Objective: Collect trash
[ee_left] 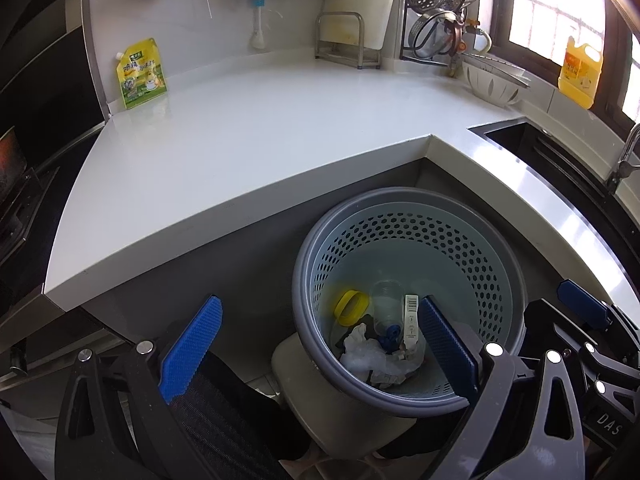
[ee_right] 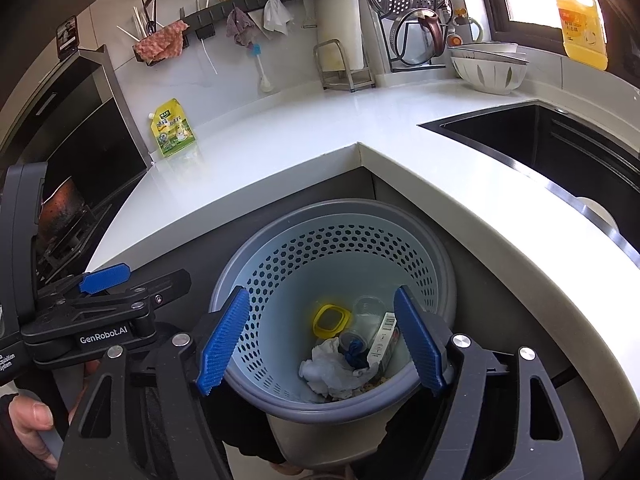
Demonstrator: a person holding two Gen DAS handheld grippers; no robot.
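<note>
A grey perforated trash basket [ee_left: 500, 248] [ee_right: 340, 216] stands on the floor in the counter's inner corner. Inside lie a yellow lid [ee_left: 351, 307] [ee_right: 331, 320], a clear plastic cup [ee_left: 386, 300] [ee_right: 366, 314], a small white barcoded box [ee_left: 411, 320] [ee_right: 384, 338], crumpled white tissue [ee_left: 372, 356] [ee_right: 328, 372] and a blue piece [ee_left: 390, 336] [ee_right: 354, 350]. My left gripper [ee_left: 316, 348] is open and empty above the basket's left rim. My right gripper [ee_right: 324, 340] is open and empty over the basket. A yellow-green pouch [ee_left: 141, 74] [ee_right: 173, 128] stands on the counter.
The white L-shaped counter [ee_left: 260, 128] [ee_right: 280, 152] bears a cutting-board rack [ee_left: 346, 40], a dish rack [ee_left: 444, 12] and white bowls [ee_right: 488, 66]. A black sink [ee_right: 560, 148] is at right, a stove [ee_right: 60, 224] at left. A yellow bottle [ee_right: 582, 20] stands on the sill.
</note>
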